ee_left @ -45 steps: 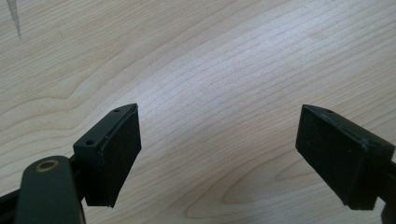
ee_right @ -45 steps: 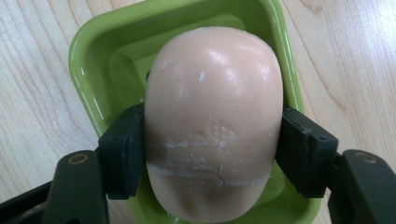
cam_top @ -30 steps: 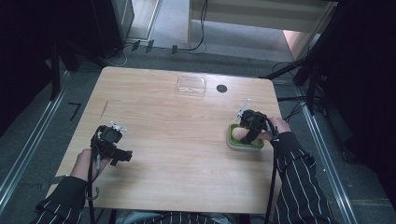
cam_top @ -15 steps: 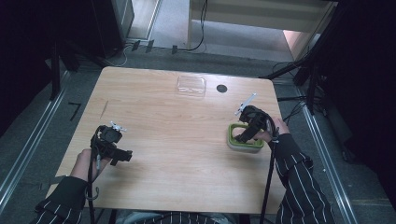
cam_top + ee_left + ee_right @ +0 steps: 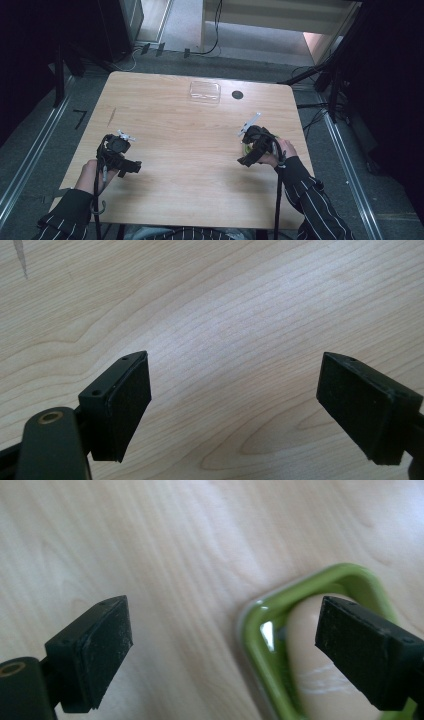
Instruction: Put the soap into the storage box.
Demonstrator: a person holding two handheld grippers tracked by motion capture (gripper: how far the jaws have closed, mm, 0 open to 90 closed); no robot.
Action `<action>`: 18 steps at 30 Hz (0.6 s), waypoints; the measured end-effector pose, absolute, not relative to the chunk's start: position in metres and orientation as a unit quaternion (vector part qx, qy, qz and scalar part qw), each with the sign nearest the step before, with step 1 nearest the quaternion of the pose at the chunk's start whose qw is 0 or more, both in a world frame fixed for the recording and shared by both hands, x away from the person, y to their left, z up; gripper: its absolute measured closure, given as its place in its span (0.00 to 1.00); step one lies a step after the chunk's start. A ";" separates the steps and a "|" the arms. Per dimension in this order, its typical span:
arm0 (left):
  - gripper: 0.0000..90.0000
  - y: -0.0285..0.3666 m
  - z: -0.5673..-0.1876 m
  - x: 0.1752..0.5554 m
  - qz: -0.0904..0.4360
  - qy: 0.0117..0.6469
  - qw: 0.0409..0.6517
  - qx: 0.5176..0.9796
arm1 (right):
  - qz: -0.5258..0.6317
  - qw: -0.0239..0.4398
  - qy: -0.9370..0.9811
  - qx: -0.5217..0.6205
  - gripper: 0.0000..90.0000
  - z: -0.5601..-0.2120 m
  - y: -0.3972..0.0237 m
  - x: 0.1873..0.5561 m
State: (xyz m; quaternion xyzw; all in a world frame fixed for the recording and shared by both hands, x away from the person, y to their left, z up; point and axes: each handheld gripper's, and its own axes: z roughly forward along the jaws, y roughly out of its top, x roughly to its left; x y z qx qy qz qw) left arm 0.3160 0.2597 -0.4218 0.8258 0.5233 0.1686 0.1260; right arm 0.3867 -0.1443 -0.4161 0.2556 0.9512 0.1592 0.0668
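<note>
Right hand-held gripper (image 5: 222,650): spread, straddling green dish (image 5: 260,645) rim at four o'clock; closing may tip dish, spilling its pale, possibly egg-like content (image 5: 310,680). Left hand-held gripper (image 5: 232,405): spread, empty.

Green dish (image 5: 260,635) on table (holding pale rounded item (image 5: 310,665)).

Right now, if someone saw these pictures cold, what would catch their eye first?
Probably the green dish with a pale rounded thing in it, on the table's right side under the right gripper, whose jaws stand open. Next, the left gripper, also open, over bare wood near the left edge. Farther back lie a clear container and a small dark disc.
</note>
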 end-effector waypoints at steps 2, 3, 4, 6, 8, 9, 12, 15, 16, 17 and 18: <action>0.16 0.260 -0.422 0.316 0.171 0.523 0.128 0.825 | 0.156 0.062 0.954 0.250 0.10 -0.419 -0.140 0.380; 0.16 0.260 -0.422 0.316 0.171 0.523 0.128 0.825 | 0.157 0.059 0.955 0.245 0.10 -0.420 -0.139 0.377; 0.16 0.260 -0.422 0.316 0.171 0.522 0.128 0.826 | 0.156 0.059 0.955 0.246 0.10 -0.421 -0.137 0.373; 0.16 0.260 -0.422 0.315 0.171 0.522 0.128 0.826 | 0.157 0.057 0.956 0.240 0.10 -0.424 -0.134 0.368; 0.16 0.259 -0.422 0.315 0.172 0.522 0.127 0.826 | 0.156 0.055 0.957 0.240 0.10 -0.425 -0.132 0.365; 0.16 0.259 -0.422 0.316 0.172 0.521 0.127 0.826 | 0.151 0.055 0.957 0.242 0.10 -0.427 -0.129 0.361; 0.16 0.259 -0.422 0.316 0.172 0.522 0.126 0.826 | 0.153 0.056 0.958 0.238 0.10 -0.430 -0.128 0.355; 0.16 0.259 -0.422 0.316 0.171 0.522 0.126 0.826 | 0.152 0.055 0.959 0.232 0.10 -0.432 -0.126 0.349; 0.16 0.259 -0.422 0.316 0.169 0.521 0.124 0.828 | 0.152 0.054 0.959 0.231 0.10 -0.433 -0.125 0.346; 0.16 0.259 -0.422 0.316 0.169 0.521 0.124 0.827 | 0.155 0.064 0.958 0.231 0.10 -0.433 -0.125 0.343; 0.16 0.259 -0.422 0.316 0.169 0.521 0.125 0.827 | 0.160 0.064 0.959 0.227 0.10 -0.433 -0.124 0.340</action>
